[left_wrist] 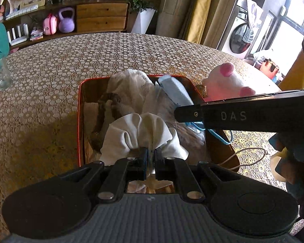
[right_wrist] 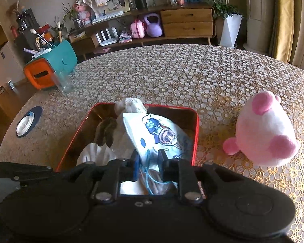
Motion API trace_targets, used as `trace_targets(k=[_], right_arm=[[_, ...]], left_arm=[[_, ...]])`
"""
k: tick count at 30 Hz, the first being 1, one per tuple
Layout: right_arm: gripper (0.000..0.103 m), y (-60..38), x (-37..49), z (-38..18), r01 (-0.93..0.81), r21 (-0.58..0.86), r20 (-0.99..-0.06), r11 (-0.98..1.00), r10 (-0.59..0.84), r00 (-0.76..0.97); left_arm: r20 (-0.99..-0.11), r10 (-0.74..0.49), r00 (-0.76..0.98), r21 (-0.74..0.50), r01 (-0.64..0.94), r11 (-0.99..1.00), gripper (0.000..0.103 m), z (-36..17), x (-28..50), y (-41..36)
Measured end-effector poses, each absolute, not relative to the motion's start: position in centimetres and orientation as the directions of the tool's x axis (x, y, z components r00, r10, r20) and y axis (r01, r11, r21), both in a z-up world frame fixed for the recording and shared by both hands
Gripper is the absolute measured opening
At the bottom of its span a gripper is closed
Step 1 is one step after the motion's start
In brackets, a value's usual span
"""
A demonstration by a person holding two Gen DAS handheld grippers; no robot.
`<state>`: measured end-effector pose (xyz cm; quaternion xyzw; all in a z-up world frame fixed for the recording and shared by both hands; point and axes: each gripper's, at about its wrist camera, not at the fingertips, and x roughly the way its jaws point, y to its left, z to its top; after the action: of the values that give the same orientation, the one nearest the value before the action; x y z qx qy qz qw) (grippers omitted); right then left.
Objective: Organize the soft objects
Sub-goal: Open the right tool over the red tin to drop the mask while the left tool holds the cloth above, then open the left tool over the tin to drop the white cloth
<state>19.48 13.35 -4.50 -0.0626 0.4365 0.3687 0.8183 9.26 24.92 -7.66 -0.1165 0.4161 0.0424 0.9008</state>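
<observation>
**Soft things gathered over a red-rimmed tin**

Tabletop covered in a lace cloth [right_wrist: 172,75] with a pattern of round holes fills both views. At far left in the right wrist view an orange and teal box [right_wrist: 50,68] holding brushes and pens stands near the table's edge, with a clear drinking glass [right_wrist: 60,83] just in front of it and a dark coaster [right_wrist: 28,123] nearer the camera.

Next comes the red-rimmed tin [left_wrist: 80,121], shiny inside and already holding several soft pieces: a brown scrap [left_wrist: 109,99] toward its left wall, and a white knitted item [left_wrist: 129,85] draped over its far edge.

Above the tin's near end, the left gripper [left_wrist: 151,158] has its jaws pinched tight on a bunched white cloth [left_wrist: 139,133], which fans out beyond the fingertips and hangs over the tin's contents.

Further right, the right gripper [right_wrist: 150,160] reaches over the same tin. Its jaws stand partly apart, and a white face mask [right_wrist: 158,133] printed with a blue cartoon figure lies between them, its blue ear loops trailing back toward the camera. Whether the pads press on the mask I cannot tell. In the left wrist view the mask's pale blue folded side [left_wrist: 176,91] rests against the tin's right wall.

At far right, a pink and white plush toy [right_wrist: 267,129] sits on the lace cloth beside the tin, outside it.
</observation>
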Motion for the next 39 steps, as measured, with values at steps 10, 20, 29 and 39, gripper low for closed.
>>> trace_targets(k=[10,20,29,39], right_arm=[[0.038,13.4,18.6,-4.8,-0.678,0.228,-0.753,0.698,0.568,0.332],[0.042,11.8,17.4,-3.5,-0.677,0.258,-0.731,0.689,0.598,0.33],[0.048,8.6,15.8,-0.7,-0.669,0.292,-0.686,0.683,0.637,0.35],[0.059,2.4,13.3,3.5,-0.672,0.287,-0.62,0.683,0.667,0.413]], left_arm=[[-0.753,0.002,0.658,-0.154,-0.179,0.972,0.007,-8.0,8.8,24.3],[-0.745,0.014,0.666,-0.157,-0.196,0.968,0.014,-7.2,8.2,24.0],[-0.709,0.033,0.705,-0.142,-0.188,0.972,0.061,-5.3,6.8,23.1],[-0.654,0.031,0.756,-0.13,-0.153,0.98,0.065,-1.5,4.8,20.8]])
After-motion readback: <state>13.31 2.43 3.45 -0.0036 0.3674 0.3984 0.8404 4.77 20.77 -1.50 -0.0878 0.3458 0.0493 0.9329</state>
